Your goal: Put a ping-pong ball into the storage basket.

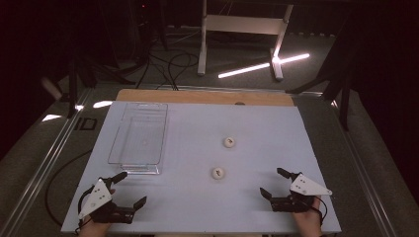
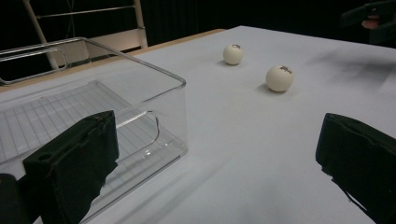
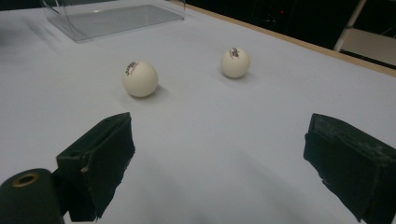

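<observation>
Left gripper [image 1: 129, 186] resting at seven o'clock with jaws standing wide and holding nothing, right gripper [image 1: 273, 182] at five o'clock also gaping wide and empty, two white balls [image 1: 217, 173] [image 1: 229, 142] lying near table [image 1: 257, 123] centre, clear tray [image 1: 114, 148] sitting at ten o'clock.

Black grippers [image 1: 123, 186] – grey tri plates, cables

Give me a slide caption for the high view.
Two open hand-held grippers wait near two white balls and a clear bin.

Clear glossy plastic bin [image 2: 140, 93]; 2 smooth white balls [image 2: 279, 78].
</observation>
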Action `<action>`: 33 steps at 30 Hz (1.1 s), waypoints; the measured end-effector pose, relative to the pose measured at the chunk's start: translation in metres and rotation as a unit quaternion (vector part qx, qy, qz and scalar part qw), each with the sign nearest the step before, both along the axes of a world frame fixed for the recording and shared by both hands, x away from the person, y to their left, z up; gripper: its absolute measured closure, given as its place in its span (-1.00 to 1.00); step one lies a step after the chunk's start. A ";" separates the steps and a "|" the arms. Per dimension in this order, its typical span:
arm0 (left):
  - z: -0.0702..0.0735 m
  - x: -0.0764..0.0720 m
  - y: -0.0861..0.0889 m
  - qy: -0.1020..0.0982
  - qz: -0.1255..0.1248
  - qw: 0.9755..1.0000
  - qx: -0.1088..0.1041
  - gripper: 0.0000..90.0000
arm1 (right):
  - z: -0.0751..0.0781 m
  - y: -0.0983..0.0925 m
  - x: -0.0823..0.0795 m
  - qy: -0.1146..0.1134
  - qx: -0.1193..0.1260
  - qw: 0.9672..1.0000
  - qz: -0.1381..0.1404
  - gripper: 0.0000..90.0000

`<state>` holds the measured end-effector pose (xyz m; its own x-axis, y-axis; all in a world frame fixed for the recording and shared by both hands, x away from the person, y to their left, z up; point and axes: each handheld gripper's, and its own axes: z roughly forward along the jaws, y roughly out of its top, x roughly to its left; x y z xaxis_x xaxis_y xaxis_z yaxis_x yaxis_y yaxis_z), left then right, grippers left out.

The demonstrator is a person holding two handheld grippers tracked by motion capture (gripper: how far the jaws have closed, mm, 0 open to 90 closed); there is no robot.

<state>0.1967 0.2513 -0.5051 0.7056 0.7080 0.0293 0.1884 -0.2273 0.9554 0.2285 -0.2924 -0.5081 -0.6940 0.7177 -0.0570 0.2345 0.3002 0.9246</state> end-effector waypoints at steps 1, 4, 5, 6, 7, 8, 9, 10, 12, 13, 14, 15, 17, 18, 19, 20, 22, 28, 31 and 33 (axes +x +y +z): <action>0.000 0.000 0.000 0.003 0.000 1.000 0.002 -0.99 | 0.000 0.001 0.000 -0.001 -0.002 1.000 0.000 -0.81; -0.001 0.000 -0.001 0.005 0.000 1.000 0.008 -0.99 | 0.000 0.003 0.000 -0.006 -0.005 1.000 0.004 -0.81; -0.001 0.000 -0.001 0.005 -0.001 1.000 0.013 -0.99 | 0.000 0.003 0.000 -0.006 -0.005 1.000 0.004 -0.81; -0.001 0.000 -0.002 0.009 -0.001 1.000 0.015 -0.99 | -0.001 0.003 0.000 -0.007 -0.003 1.000 0.006 -0.81; -0.002 0.000 -0.003 0.011 -0.001 1.000 0.015 -0.99 | -0.001 0.003 0.000 -0.007 -0.002 1.000 0.005 -0.81; -0.002 0.000 -0.003 0.011 -0.001 1.000 0.015 -0.99 | -0.001 0.003 0.000 -0.007 -0.002 1.000 0.005 -0.81; -0.001 0.001 -0.003 0.014 -0.003 1.000 0.015 -0.99 | -0.001 0.002 0.000 -0.007 -0.002 1.000 0.003 -0.81; -0.001 0.001 -0.003 0.014 -0.003 1.000 0.015 -0.99 | -0.001 0.002 0.000 -0.006 -0.002 1.000 0.001 -0.81; 0.002 0.002 -0.003 0.012 -0.001 1.000 0.010 -0.99 | -0.001 0.002 0.001 -0.004 0.000 1.000 -0.001 -0.81; 0.002 0.002 -0.003 0.012 -0.001 1.000 0.010 -0.99 | -0.001 0.002 0.001 -0.004 0.000 1.000 -0.001 -0.81; 0.005 0.003 -0.002 0.010 0.000 1.000 0.006 -0.99 | -0.002 0.002 0.001 -0.003 -0.002 1.000 -0.001 -0.81; 0.005 0.003 -0.002 0.010 0.000 1.000 0.006 -0.99 | -0.002 0.002 0.001 -0.003 -0.002 1.000 -0.001 -0.81; 0.008 0.002 -0.002 0.005 -0.001 1.000 0.009 -0.99 | -0.001 0.002 0.000 -0.010 -0.004 1.000 -0.004 -0.81; 0.009 0.002 -0.003 0.005 0.000 1.000 0.008 -0.99 | -0.001 0.002 0.000 -0.013 -0.003 1.000 -0.004 -0.81; 0.010 0.002 -0.003 0.007 -0.003 1.000 0.009 -0.99 | -0.001 0.002 0.000 -0.019 -0.004 1.000 -0.006 -0.81; 0.010 0.002 -0.003 0.007 -0.003 1.000 0.009 -0.99 | -0.001 0.002 -0.001 -0.019 -0.004 1.000 -0.006 -0.81; 0.012 0.002 -0.004 0.010 0.000 1.000 0.012 -0.99 | -0.001 0.003 -0.001 -0.017 -0.005 1.000 -0.006 -0.81; 0.018 0.003 -0.009 0.025 -0.002 0.999 0.028 -0.99 | -0.001 0.003 0.000 -0.013 -0.004 1.000 -0.007 -0.81; 0.024 0.005 -0.013 0.035 -0.004 0.999 0.033 -0.99 | 0.000 0.003 0.000 -0.012 -0.005 1.000 -0.008 -0.81; 0.030 0.006 -0.017 0.037 -0.009 0.998 0.039 -0.99 | 0.001 0.004 -0.001 -0.013 -0.006 1.000 -0.006 -0.81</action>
<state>0.2024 0.2345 -0.4754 0.7206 0.6926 0.0311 0.2539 -0.3054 0.9178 0.2274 -0.2882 -0.5076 -0.6831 0.7255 -0.0832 0.2150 0.3087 0.9265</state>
